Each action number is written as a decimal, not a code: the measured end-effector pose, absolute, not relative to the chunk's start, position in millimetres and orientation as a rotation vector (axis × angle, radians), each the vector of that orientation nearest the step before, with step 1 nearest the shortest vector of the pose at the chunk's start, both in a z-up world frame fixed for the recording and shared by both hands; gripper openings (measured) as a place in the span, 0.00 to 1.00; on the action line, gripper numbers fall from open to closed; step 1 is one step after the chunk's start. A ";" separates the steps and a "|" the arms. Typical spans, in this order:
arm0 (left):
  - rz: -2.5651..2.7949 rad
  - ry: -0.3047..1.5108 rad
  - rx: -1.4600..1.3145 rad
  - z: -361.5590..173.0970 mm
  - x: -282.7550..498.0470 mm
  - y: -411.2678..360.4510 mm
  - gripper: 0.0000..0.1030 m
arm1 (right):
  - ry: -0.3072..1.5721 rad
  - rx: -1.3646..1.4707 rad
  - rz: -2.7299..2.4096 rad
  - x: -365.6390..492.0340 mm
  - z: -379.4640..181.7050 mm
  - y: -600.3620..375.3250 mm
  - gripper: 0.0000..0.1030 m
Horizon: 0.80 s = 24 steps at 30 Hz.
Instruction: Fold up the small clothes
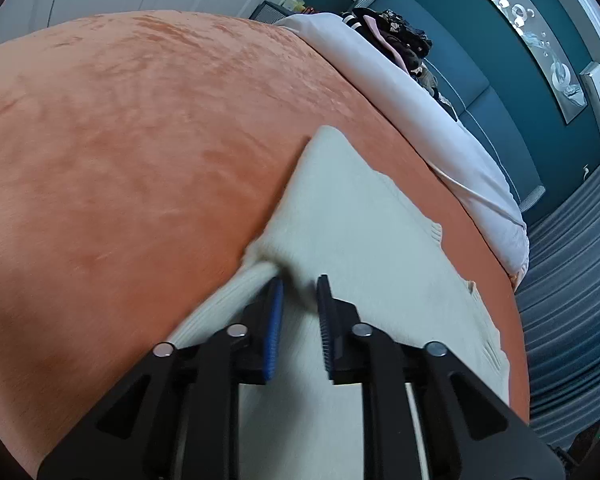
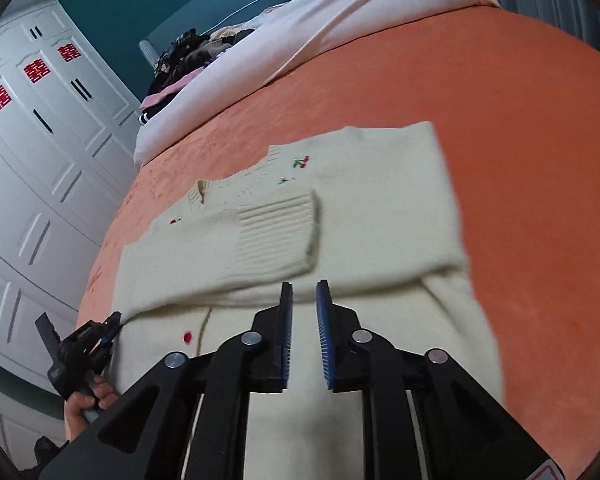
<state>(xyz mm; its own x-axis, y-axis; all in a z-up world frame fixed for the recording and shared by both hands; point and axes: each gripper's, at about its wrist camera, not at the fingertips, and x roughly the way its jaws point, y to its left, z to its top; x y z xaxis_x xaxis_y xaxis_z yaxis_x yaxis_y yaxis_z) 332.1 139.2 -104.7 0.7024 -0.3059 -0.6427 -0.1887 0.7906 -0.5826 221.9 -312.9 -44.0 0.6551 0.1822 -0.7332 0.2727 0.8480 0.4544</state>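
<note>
A cream knitted sweater (image 2: 360,208) with small red and green embroidery lies flat on the orange bedspread (image 2: 520,140). One ribbed sleeve (image 2: 272,236) is folded across its chest. My right gripper (image 2: 303,292) hovers over the lower part of the sweater, jaws open a little and empty. My left gripper (image 1: 298,284) is open over the sweater (image 1: 360,240) at its side edge, beside a ribbed fold (image 1: 236,292). The left gripper also shows in the right wrist view (image 2: 114,326), at the sweater's left edge.
A white duvet (image 2: 300,40) is bunched along the head of the bed, with a pile of dark clothes (image 2: 188,56) beside it. White wardrobe doors (image 2: 40,140) stand at the left. A teal headboard (image 1: 500,92) and grey striped curtain (image 1: 572,280) border the bed.
</note>
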 end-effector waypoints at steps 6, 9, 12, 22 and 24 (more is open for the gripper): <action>-0.011 0.831 -0.751 -83.2 198.6 199.9 0.84 | 0.995 0.611 -0.196 67.7 -63.8 -362.4 0.56; -0.005 0.901 -0.785 -89.3 148.5 218.6 0.85 | 1.070 0.676 -0.189 14.0 -81.1 -359.7 0.62; -0.038 0.932 -0.777 -87.4 121.0 213.4 0.90 | 1.093 0.765 -0.141 -17.6 -90.8 -346.1 0.65; -0.167 1.066 -0.883 -99.4 136.9 174.7 0.31 | 1.031 0.815 -0.002 11.4 -93.5 -298.4 0.29; -0.156 1.101 -0.885 -96.8 136.8 174.1 0.08 | 1.036 0.802 -0.003 15.3 -87.4 -298.8 0.11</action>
